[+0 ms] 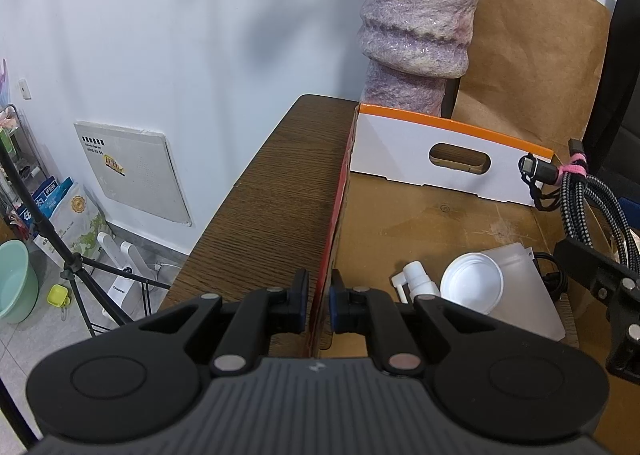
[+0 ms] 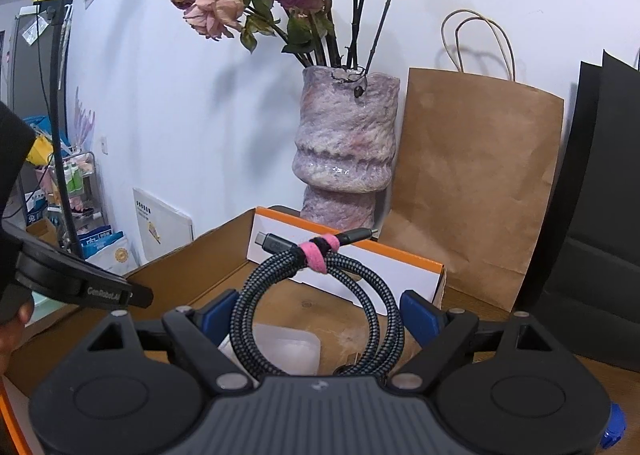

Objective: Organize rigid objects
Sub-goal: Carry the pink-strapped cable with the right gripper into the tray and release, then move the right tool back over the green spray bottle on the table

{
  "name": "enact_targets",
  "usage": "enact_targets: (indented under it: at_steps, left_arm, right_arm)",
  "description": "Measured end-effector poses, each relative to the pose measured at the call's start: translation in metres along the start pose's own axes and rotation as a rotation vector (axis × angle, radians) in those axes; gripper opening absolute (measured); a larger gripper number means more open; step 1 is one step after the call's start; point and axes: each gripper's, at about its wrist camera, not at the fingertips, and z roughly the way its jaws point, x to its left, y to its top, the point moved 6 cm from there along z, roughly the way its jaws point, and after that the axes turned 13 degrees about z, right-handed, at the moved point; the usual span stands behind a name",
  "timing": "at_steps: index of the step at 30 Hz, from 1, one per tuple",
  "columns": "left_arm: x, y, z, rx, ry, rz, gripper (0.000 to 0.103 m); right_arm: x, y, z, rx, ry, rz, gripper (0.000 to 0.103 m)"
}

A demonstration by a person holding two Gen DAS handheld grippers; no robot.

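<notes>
My left gripper (image 1: 319, 301) is shut on the left wall (image 1: 330, 255) of an open cardboard box, whose floor (image 1: 440, 223) holds a white spray nozzle (image 1: 416, 283), a white round lid (image 1: 472, 287) and a frosted plastic pouch (image 1: 528, 287). My right gripper (image 2: 320, 315) holds a coiled grey braided USB cable (image 2: 320, 295) bound with a pink strap (image 2: 318, 253), above the box. The jaws stand wide around the coil. The cable also shows at the right of the left wrist view (image 1: 576, 199).
The box stands on a brown wooden table (image 1: 272, 195). Behind it are a purple-white vase (image 2: 346, 151) with dried roses, a brown paper bag (image 2: 476, 183) and a black panel (image 2: 600, 195). The box's white and orange end flap (image 1: 440, 151) stands upright. A tripod (image 1: 60, 255) stands on the floor at left.
</notes>
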Motion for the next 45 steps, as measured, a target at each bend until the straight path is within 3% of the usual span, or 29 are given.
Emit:
enact_targets:
  at_steps: [5, 9, 45]
  left_arm:
    - [-0.0001, 0.0, 0.0, 0.0, 0.0, 0.0, 0.011]
    - [-0.0002, 0.0001, 0.0, 0.0, -0.001, 0.0, 0.011]
    - [-0.0001, 0.0, -0.0007, -0.007, 0.009, 0.006, 0.011]
  right_arm:
    - [-0.0006, 0.0003, -0.0005, 0.001, -0.003, 0.001, 0.087]
    - [0.0001, 0.0021, -0.0032, -0.017, -0.006, -0.004, 0.103]
    - [-0.0039, 0.0016, -0.0063, -0.028, -0.033, -0.01, 0.103]
